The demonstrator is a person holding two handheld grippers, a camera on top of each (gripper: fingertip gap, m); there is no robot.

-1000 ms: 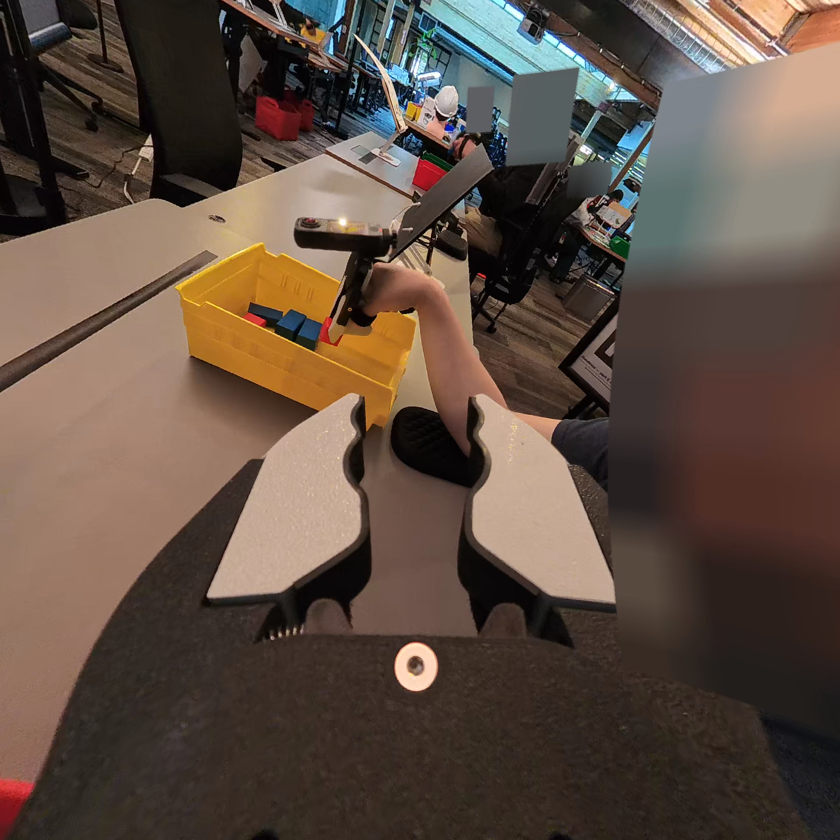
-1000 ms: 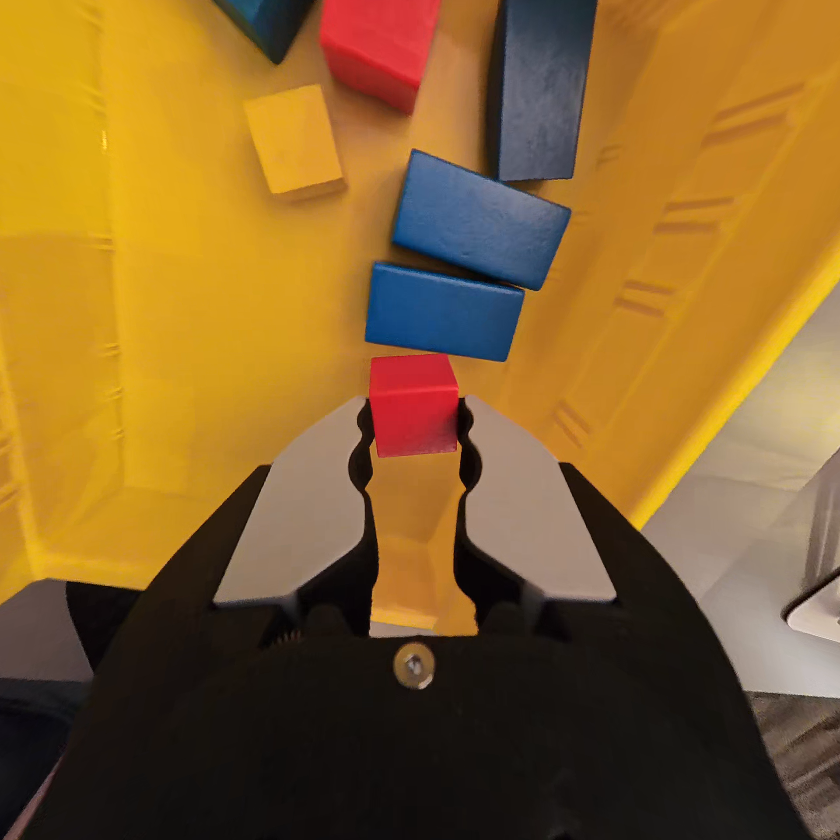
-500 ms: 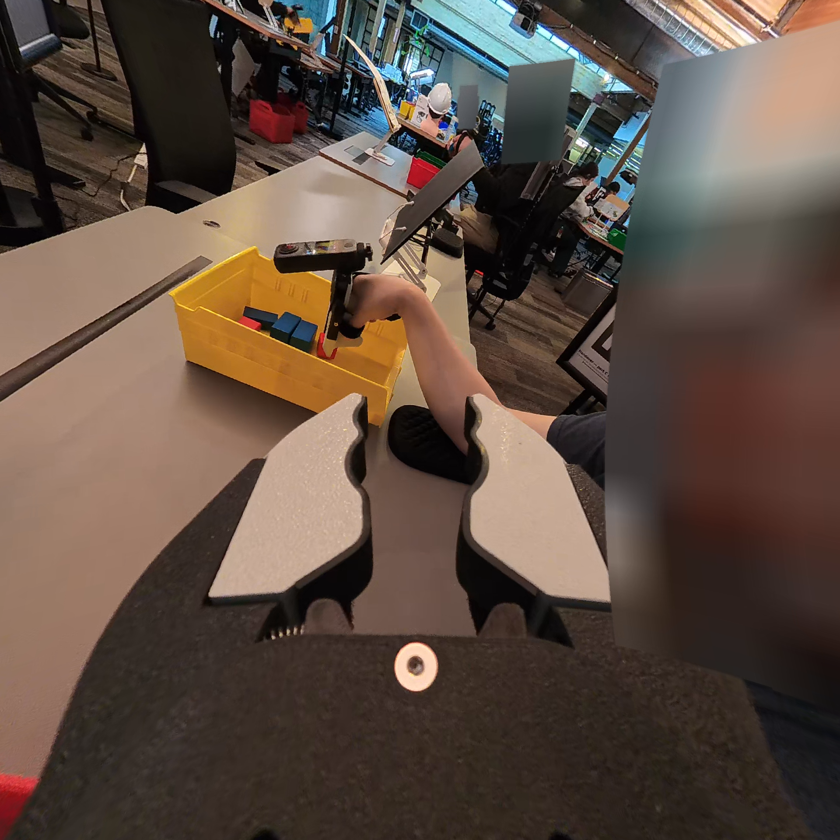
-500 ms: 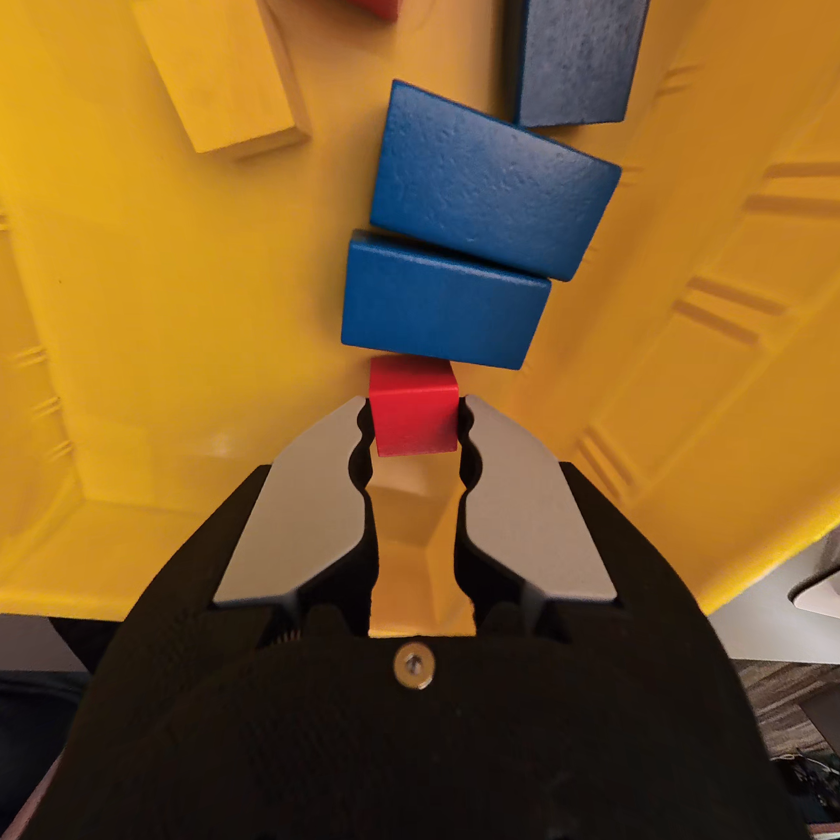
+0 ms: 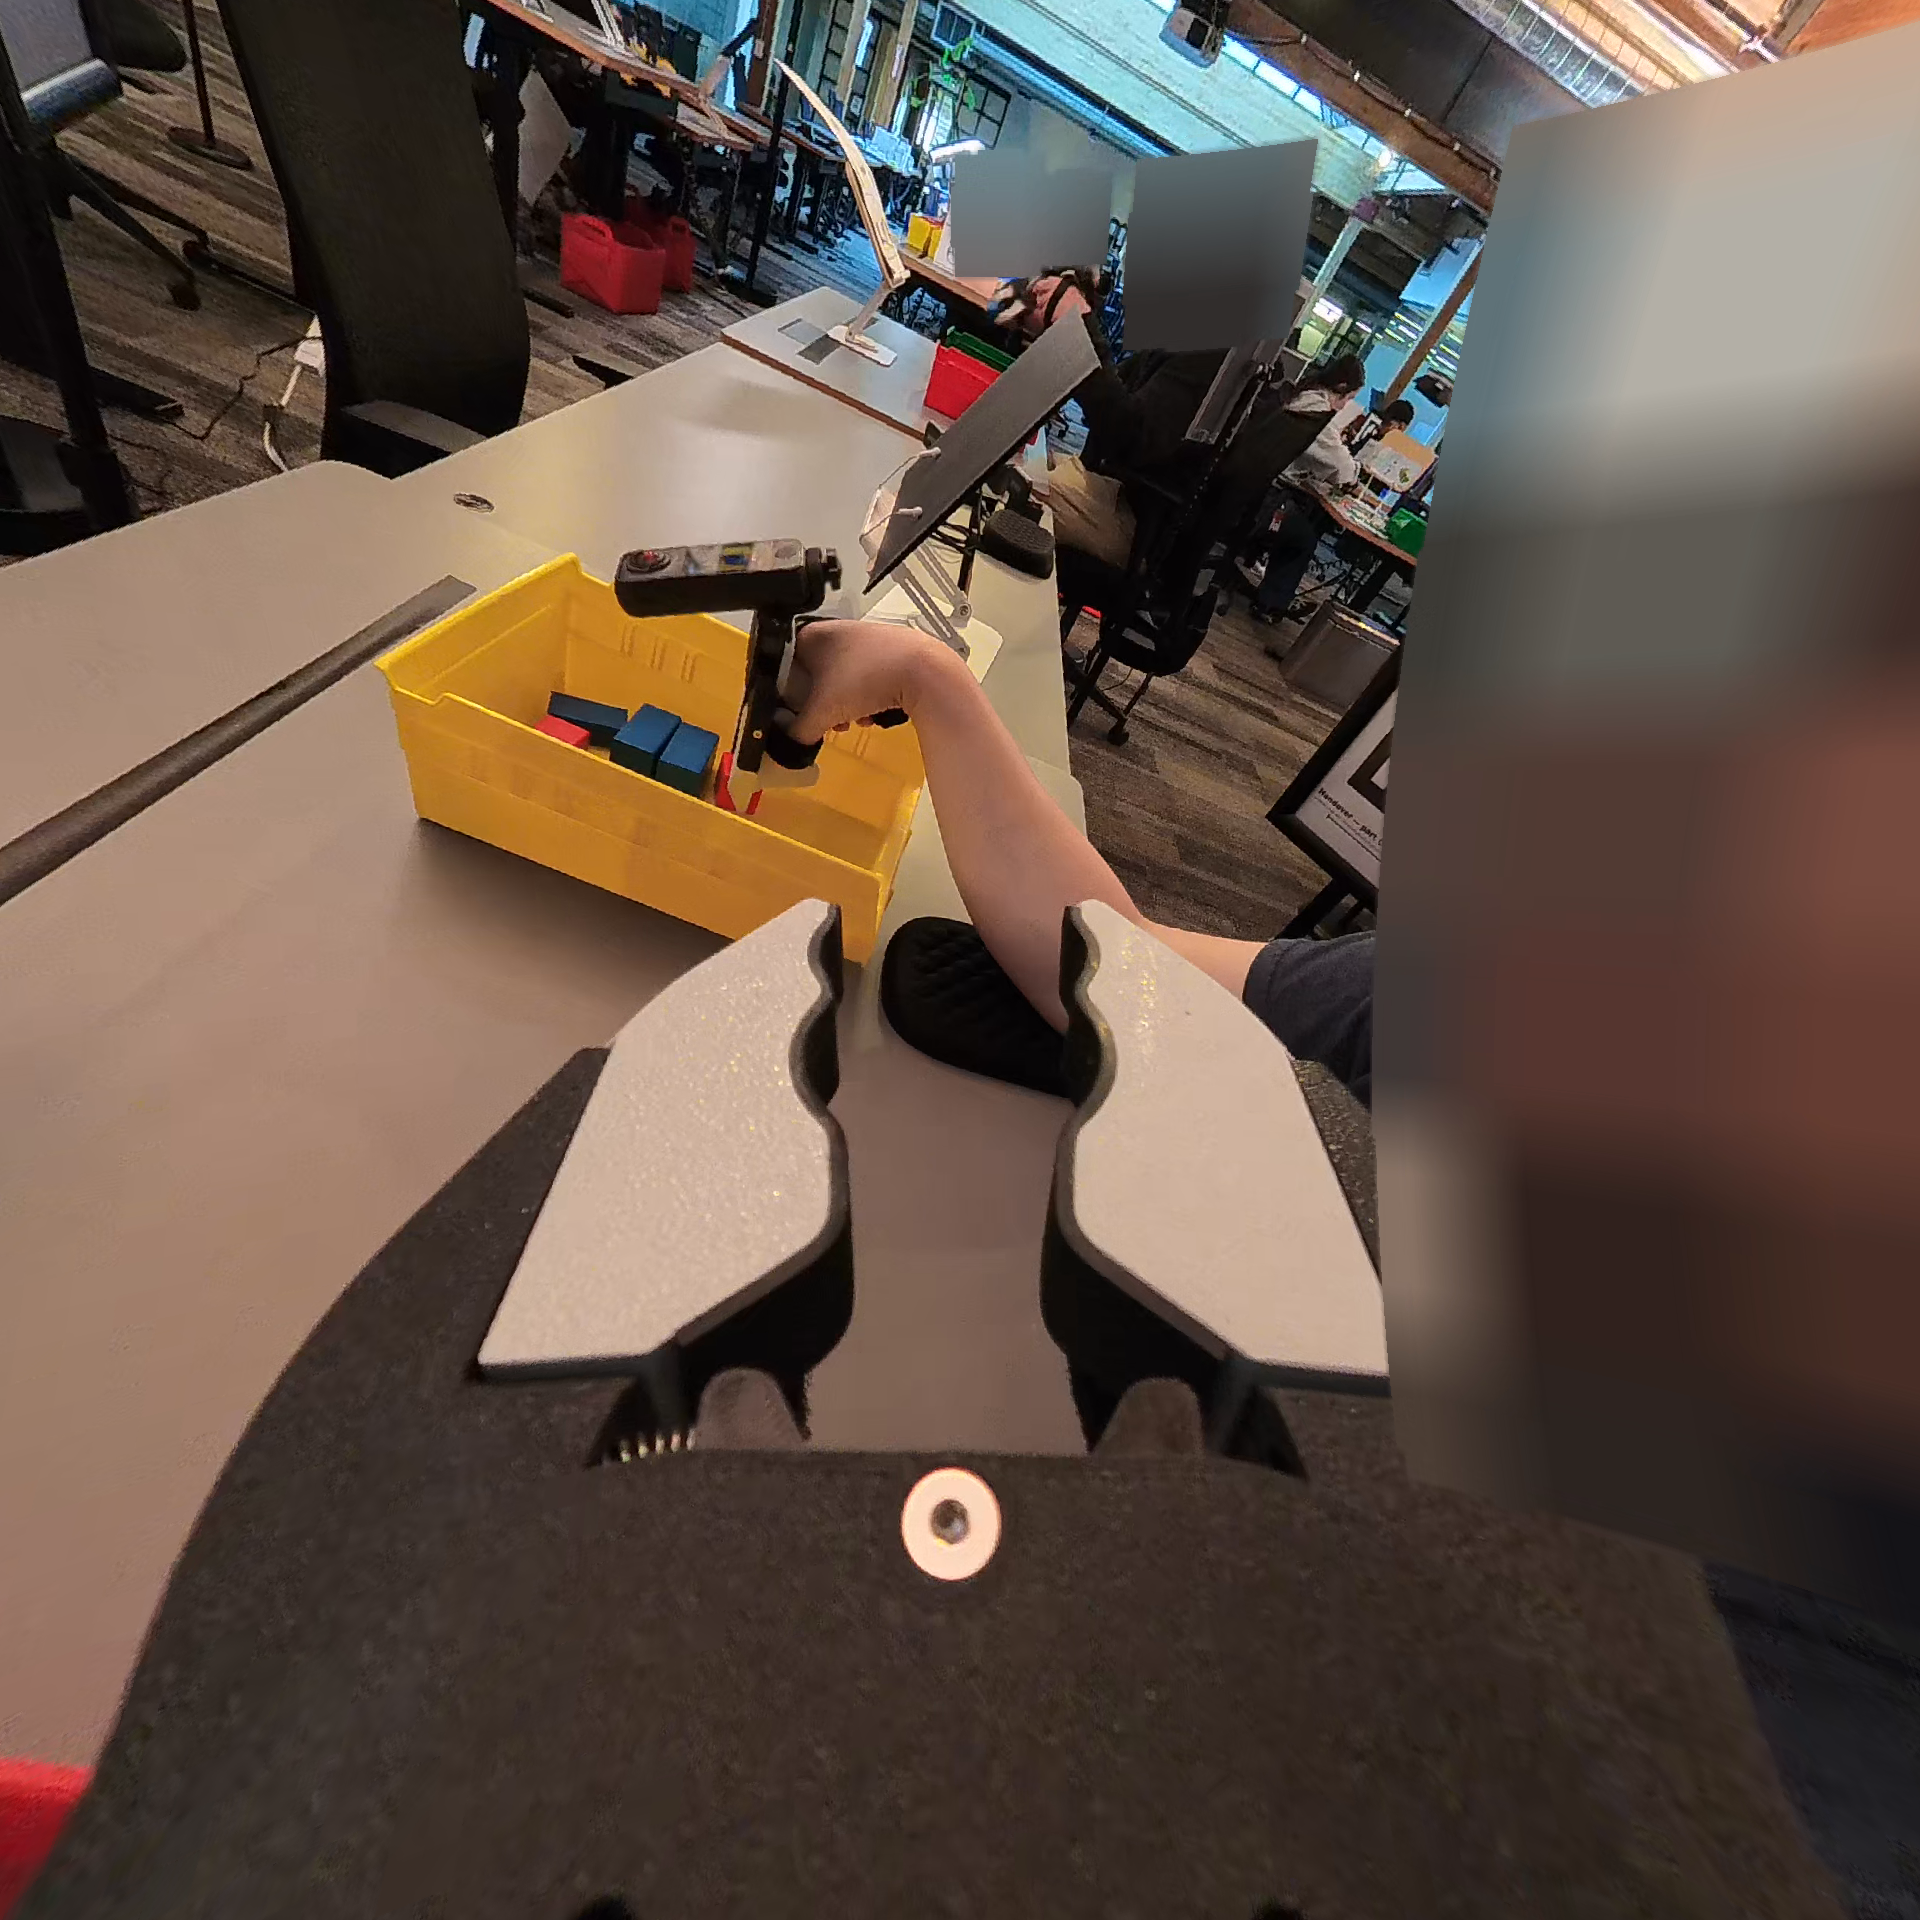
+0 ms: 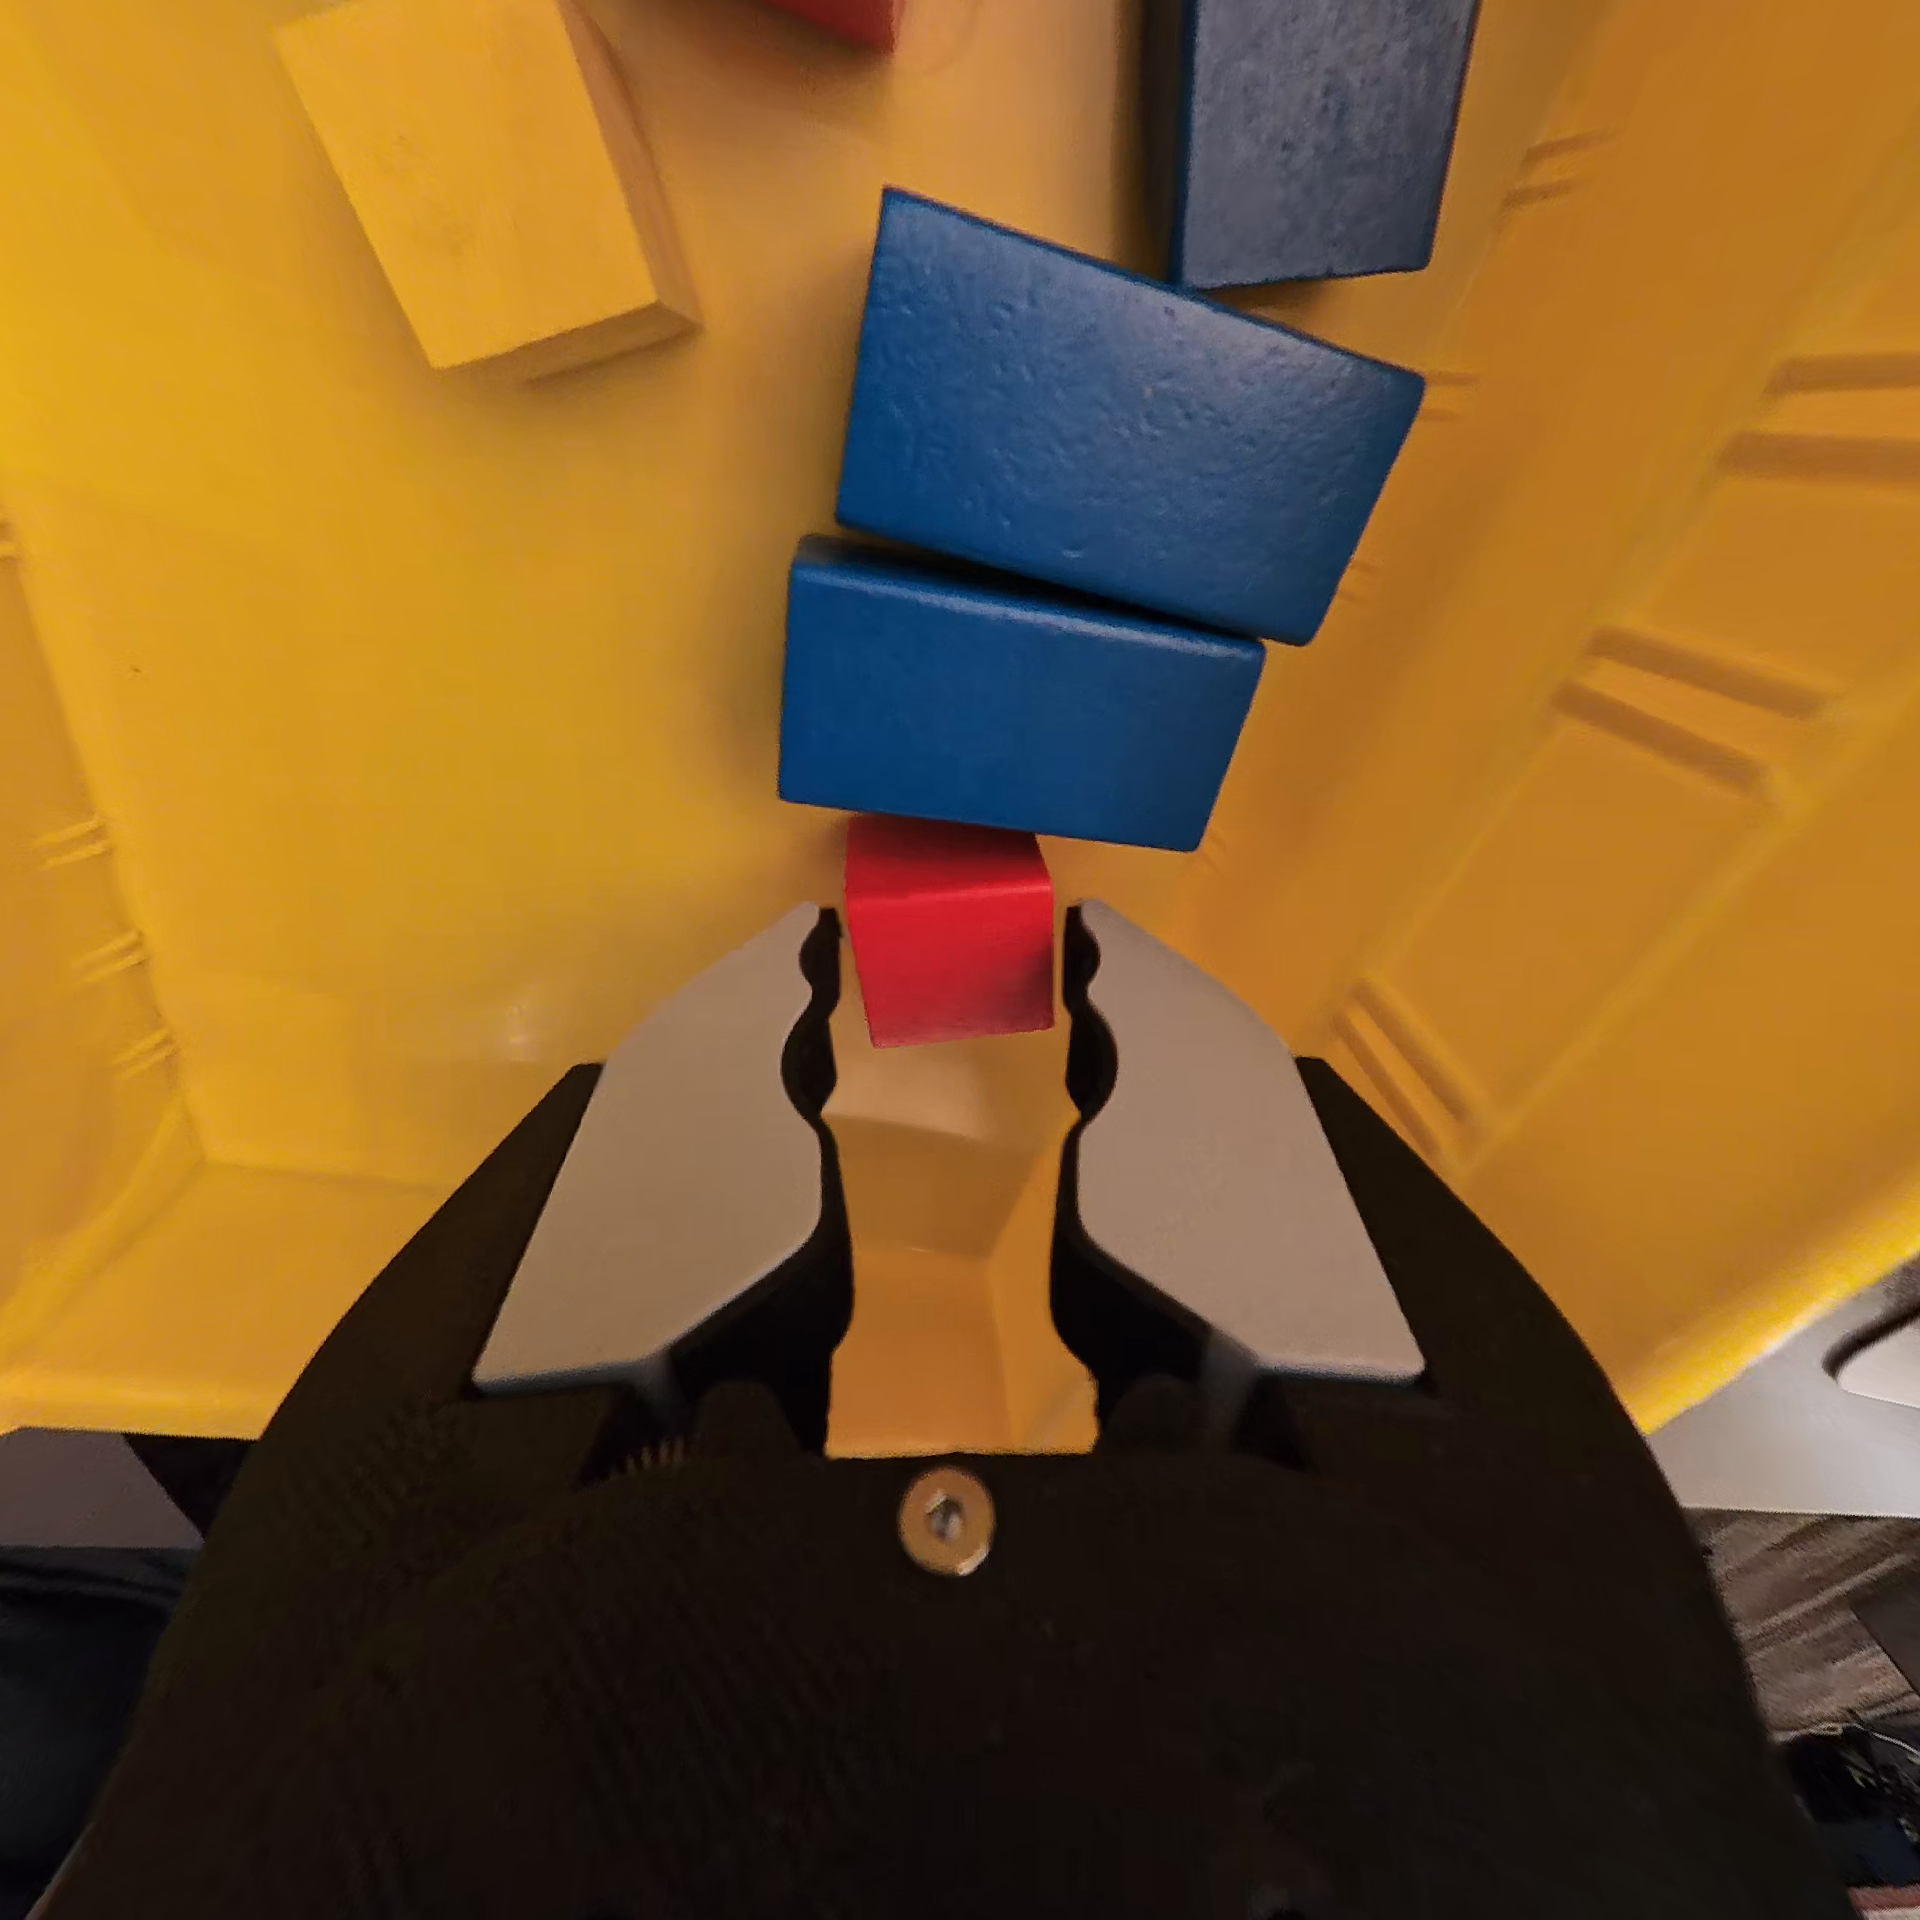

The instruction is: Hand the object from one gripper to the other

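Inside the yellow bin (image 6: 312, 790) near the bench's (image 5: 260, 987) right edge, the right gripper (image 6: 948, 940) pinches a red cube (image 6: 951, 935); next, lifting it toward the gaping, empty left gripper (image 5: 951, 1023)

The bin (image 6: 260, 727) is bright yellow, ribbed on its walls. A small red block (image 6: 951, 951) sits between the silver-grey, faintly speckled fingers (image 6: 675, 1174) of the right gripper (image 6: 948, 925), whose body is black. Two mid-blue blocks (image 6: 1013, 696) lie beyond it, then a darker navy block (image 6: 1314, 125) and a yellow block (image 6: 488, 177). The table (image 5: 260, 1039) is plain grey; a black, diamond-patterned pad (image 5: 966, 1003) rests on it. The left gripper (image 5: 951, 1023) shares the silver and black.
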